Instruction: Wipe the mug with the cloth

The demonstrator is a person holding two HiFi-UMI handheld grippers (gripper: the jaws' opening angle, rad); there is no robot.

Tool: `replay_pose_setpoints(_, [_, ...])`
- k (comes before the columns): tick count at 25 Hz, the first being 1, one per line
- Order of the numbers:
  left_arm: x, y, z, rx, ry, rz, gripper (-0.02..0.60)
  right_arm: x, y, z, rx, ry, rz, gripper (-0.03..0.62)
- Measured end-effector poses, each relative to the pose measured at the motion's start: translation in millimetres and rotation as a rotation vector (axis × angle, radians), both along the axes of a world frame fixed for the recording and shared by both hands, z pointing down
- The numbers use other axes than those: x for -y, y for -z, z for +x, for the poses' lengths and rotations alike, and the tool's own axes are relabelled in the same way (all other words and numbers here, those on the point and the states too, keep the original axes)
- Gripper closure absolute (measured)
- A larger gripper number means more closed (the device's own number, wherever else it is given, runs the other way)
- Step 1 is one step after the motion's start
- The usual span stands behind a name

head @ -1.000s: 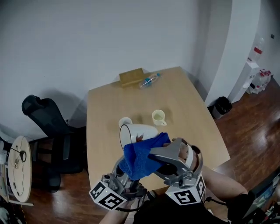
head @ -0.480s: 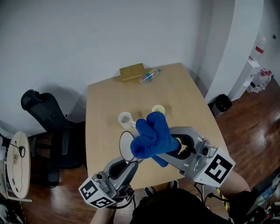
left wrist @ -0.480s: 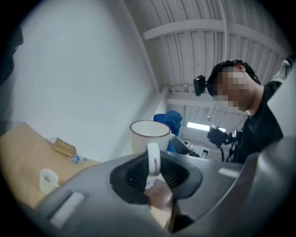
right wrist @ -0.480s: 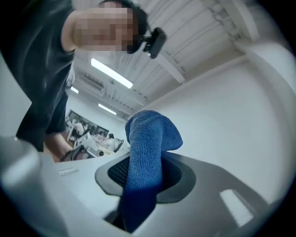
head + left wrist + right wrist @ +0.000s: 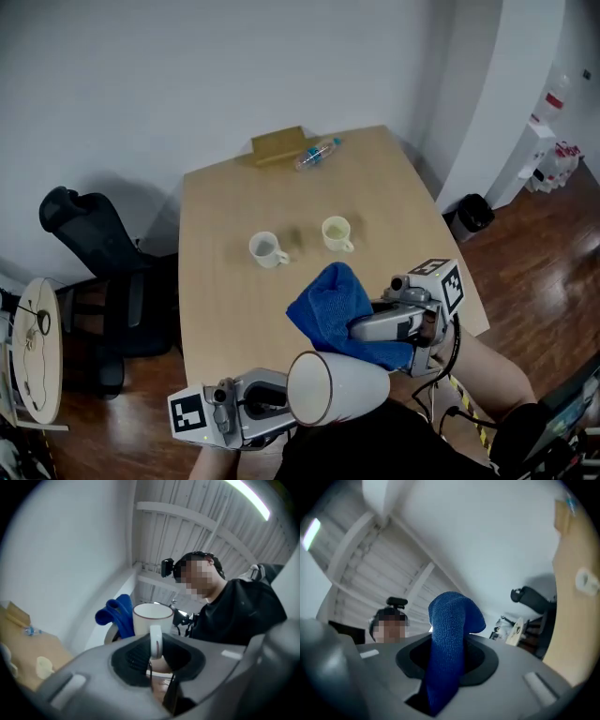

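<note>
Left gripper (image 5: 277, 411) is clamping the handle of a glossy white cylindrical mug (image 5: 339, 388), tipped sideways; right gripper (image 5: 371, 328) is pinching a bunched, nubbly blue cloth (image 5: 333, 302) just beside it

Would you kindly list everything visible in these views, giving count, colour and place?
table: one, light wood, centre
white cup: one, white, mid-table
cream cup: one, pale yellow, right of the white cup
bottle: one, clear plastic, table's far edge
box: one, brown, beside the bottle
office chair: one, black, left of the table
bin: one, black, floor at right
large mug: one, white, dark rim, held off the table
cloth: one, blue, above the large mug
left gripper: grey, clamping the mug's handle
right gripper: grey, clamping the cloth
</note>
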State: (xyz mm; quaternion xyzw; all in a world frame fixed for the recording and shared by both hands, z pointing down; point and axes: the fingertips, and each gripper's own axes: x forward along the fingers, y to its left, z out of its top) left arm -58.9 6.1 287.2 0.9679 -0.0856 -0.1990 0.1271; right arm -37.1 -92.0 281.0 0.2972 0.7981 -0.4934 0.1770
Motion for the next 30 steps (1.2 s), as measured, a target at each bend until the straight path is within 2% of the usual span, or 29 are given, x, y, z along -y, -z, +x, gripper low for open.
replay_pose_setpoints(2, [-3,4,3,-0.017,-0.018,0.009,0.518,-6,-9,-4,0.054,0.071,-0.155,0.474])
replay_pose_setpoints(5, [-3,11,6,-0.042,-0.022,0.015,0.518,-12,-17,-10,0.118,0.120,-0.298,0.474])
replay_pose_setpoints(9, [1,22,9,-0.095,-0.012,0.014,0.518,-23,-19,-19,0.176,0.158,-0.378,0.474])
replay_pose_setpoints(13, [13,28,13,-0.146,0.039,-0.006,0.518,-24,-15,-22,0.198,0.172,-0.444,0.476])
replay_pose_setpoints(15, [22,29,11,-0.168,0.095,-0.030,0.518,-10,-14,-21,0.181,0.087,-0.431,0.476])
replay_pose_setpoints(17, [35,33,6,-0.187,0.183,-0.056,0.518,24,-13,-12,0.124,-0.136,-0.360,0.476])
replay_pose_setpoints(19, [51,41,-3,-0.205,0.284,-0.086,0.518,64,-4,13,0.043,-0.450,-0.208,0.476])
replay_pose_setpoints(20, [59,43,-10,-0.211,0.334,-0.104,0.518,78,7,30,0.002,-0.615,-0.089,0.476])
replay_pose_setpoints(22, [73,43,-25,-0.225,0.426,-0.141,0.518,89,40,62,-0.081,-0.935,0.237,0.476])
replay_pose_setpoints(24, [91,39,-43,-0.236,0.512,-0.182,0.518,77,79,72,-0.132,-1.202,0.605,0.476])
replay_pose_setpoints(26, [111,32,-59,-0.258,0.571,-0.238,0.518,51,102,56,-0.145,-1.376,0.952,0.476])
replay_pose_setpoints(27, [118,29,-64,-0.280,0.579,-0.270,0.518,37,101,41,-0.154,-1.421,1.108,0.476])
replay_pose_setpoints(30, [124,21,-65,-0.340,0.554,-0.340,0.520,2,56,-13,-0.232,-1.445,1.609,0.476])
